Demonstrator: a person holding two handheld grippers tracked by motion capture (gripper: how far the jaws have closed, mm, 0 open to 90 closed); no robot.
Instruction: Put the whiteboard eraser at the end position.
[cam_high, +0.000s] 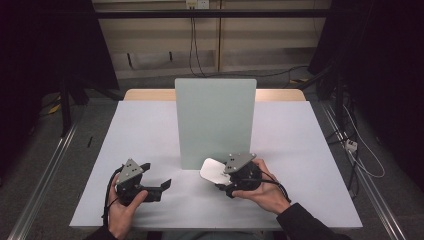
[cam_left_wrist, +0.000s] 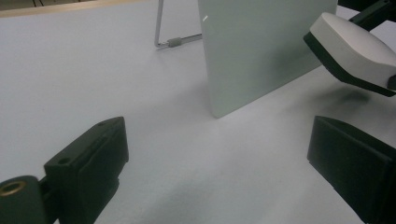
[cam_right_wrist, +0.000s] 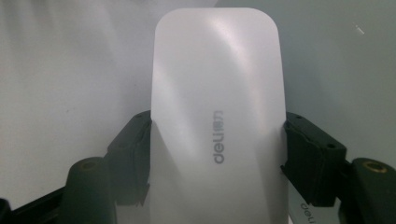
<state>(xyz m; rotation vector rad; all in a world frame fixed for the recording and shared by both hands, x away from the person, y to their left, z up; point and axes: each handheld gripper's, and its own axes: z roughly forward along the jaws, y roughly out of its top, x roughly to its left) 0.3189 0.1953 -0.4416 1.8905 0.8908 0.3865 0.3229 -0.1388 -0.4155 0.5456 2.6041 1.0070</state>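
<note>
Landmark: the pale green upright panel (cam_high: 215, 122) standing mid-bench on a wire foot (cam_left_wrist: 163, 41); every place below is given from it.
Right tool (cam_high: 223, 178): just in front of the panel's lower right part, clamped on the white mouse; in the right gripper view both black pads (cam_right_wrist: 135, 154) press on its long sides.
White mouse (cam_right_wrist: 218, 112): held clear of the bench, just in front of the panel's bottom edge, its nose towards the panel; the left gripper view shows its dark underside (cam_left_wrist: 343, 72) tilted with a shadow beneath it.
Left tool (cam_high: 159, 185): in front of the panel and off to its left, low over the bench, jaws wide apart with nothing between them.
Step in hand: as I judge it, carrying the mouse across the front of the panel, or setting it down there.
Doing it well: keep the squeeze even on both flanks, since the shell is smooth and tapered and could slide forward; bring it level before lowering; keep its nose off the panel, which looks light enough to tip on its foot.
Left hand's part: best kept where it is, out of the path.
Bench (cam_high: 150, 130): white sheet, bare around the panel.
Containers: none on the bench, so nothing is held in any.
</note>
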